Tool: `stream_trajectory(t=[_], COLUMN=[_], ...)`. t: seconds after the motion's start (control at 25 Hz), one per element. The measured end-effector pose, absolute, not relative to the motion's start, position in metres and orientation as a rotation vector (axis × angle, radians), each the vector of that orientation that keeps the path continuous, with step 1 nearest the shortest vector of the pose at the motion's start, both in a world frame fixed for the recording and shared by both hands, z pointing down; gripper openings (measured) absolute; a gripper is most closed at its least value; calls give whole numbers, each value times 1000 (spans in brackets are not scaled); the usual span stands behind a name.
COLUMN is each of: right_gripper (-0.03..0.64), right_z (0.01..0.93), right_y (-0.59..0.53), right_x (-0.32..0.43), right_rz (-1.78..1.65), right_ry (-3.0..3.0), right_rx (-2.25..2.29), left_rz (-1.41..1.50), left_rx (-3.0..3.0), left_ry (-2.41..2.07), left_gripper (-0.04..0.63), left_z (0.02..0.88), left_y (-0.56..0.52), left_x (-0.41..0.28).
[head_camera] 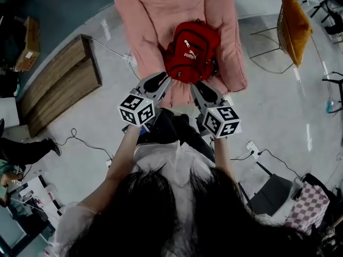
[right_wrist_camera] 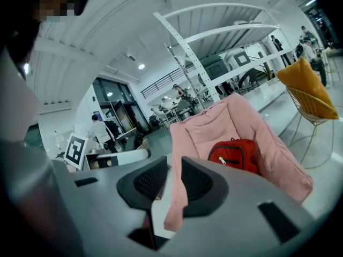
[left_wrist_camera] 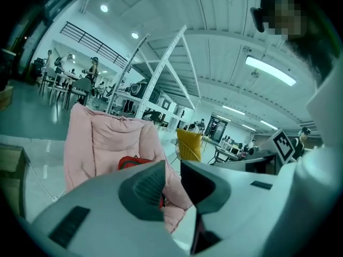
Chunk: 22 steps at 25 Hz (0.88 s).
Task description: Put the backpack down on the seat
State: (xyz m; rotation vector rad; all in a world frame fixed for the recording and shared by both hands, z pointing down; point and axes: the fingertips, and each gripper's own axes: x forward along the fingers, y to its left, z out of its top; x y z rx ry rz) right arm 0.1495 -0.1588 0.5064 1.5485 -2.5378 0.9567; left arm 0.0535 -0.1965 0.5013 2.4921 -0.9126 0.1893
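A red backpack [head_camera: 190,50] sits upright on the seat of a pink padded chair [head_camera: 155,9], leaning on its backrest. My left gripper [head_camera: 161,79] and right gripper [head_camera: 201,87] hover side by side just in front of the seat's front edge, clear of the bag. In the left gripper view the backpack [left_wrist_camera: 134,162] peeks over the left gripper's [left_wrist_camera: 172,173] jaws, which stand a narrow slit apart with nothing between them. The right gripper view shows the backpack [right_wrist_camera: 236,154] on the chair [right_wrist_camera: 214,125] beyond the right gripper [right_wrist_camera: 174,167], whose jaws are likewise a slit apart and empty.
A yellow wire-frame chair [head_camera: 293,25] stands to the right of the pink one. A low wooden platform [head_camera: 59,84] lies on the floor at the left. Cables and a power strip [head_camera: 252,148] run near my feet. A checkered bag [head_camera: 308,208] sits at the lower right.
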Motion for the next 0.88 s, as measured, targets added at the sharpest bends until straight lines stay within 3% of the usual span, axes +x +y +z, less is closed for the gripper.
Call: stream_trajectory(t=[0.56, 0.88], right_gripper=[87, 87], right_z=[492, 485], right_y=[-128, -88], right_x=[108, 51], right_rz=[964, 877], right_ry=[-2575, -2551], right_rx=[1554, 1601], left_rz=[341, 244], left_rx=[2594, 2607], left_ry=[-838, -729], left_gripper=[97, 97], left_z=[492, 475], left_y=[-143, -97], left_x=[40, -14])
